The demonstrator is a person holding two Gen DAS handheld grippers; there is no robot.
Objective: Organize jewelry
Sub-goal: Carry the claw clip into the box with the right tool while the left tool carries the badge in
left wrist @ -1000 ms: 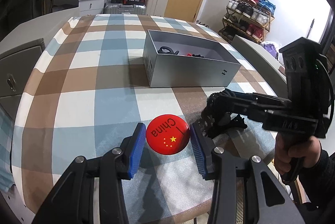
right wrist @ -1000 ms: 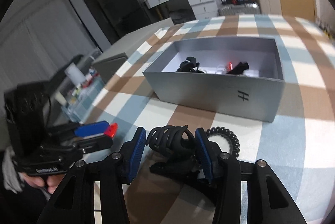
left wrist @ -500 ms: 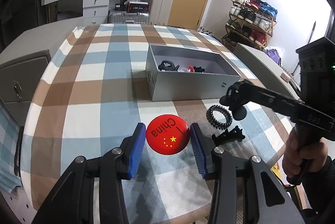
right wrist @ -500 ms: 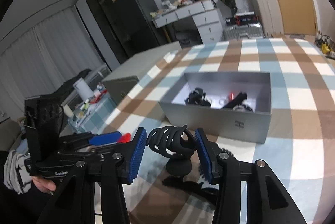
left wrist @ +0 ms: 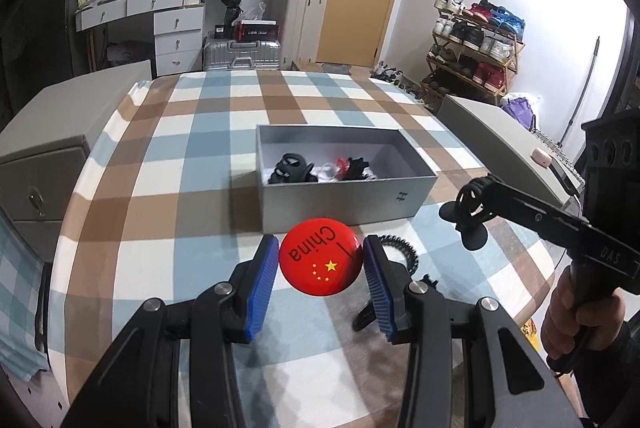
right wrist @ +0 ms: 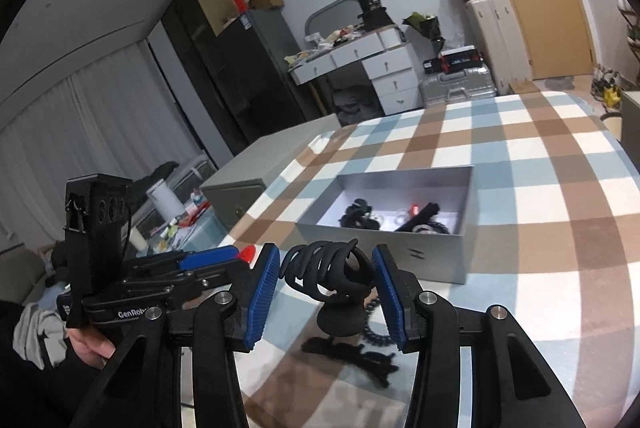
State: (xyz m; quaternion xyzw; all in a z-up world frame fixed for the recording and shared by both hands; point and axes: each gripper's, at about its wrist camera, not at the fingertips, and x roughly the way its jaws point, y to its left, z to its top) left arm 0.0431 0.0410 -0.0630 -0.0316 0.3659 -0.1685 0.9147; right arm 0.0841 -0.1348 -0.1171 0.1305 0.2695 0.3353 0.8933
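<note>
My left gripper (left wrist: 320, 260) is shut on a round red "China" badge (left wrist: 320, 255) and holds it above the checked table, in front of the grey open box (left wrist: 400, 200). My right gripper (right wrist: 325, 274) is shut on a black claw hair clip (right wrist: 326, 268), raised above the table to the right of the box's front; the clip also shows in the left wrist view (left wrist: 468, 212). The box (right wrist: 466, 224) holds several black hair pieces and a red item. A black coil hair tie (left wrist: 402, 254) and another black clip (right wrist: 352, 358) lie on the table below the grippers.
The round table (left wrist: 160, 188) has a blue, brown and white checked cloth. Grey cabinets (left wrist: 40, 156) stand at its left and right sides. A white desk, suitcases and a shoe rack (left wrist: 476, 44) stand farther back in the room.
Both grippers have risen from the table with their items. The right gripper lifted the black claw clip off the table. The box now appears lower and farther in both views.
</note>
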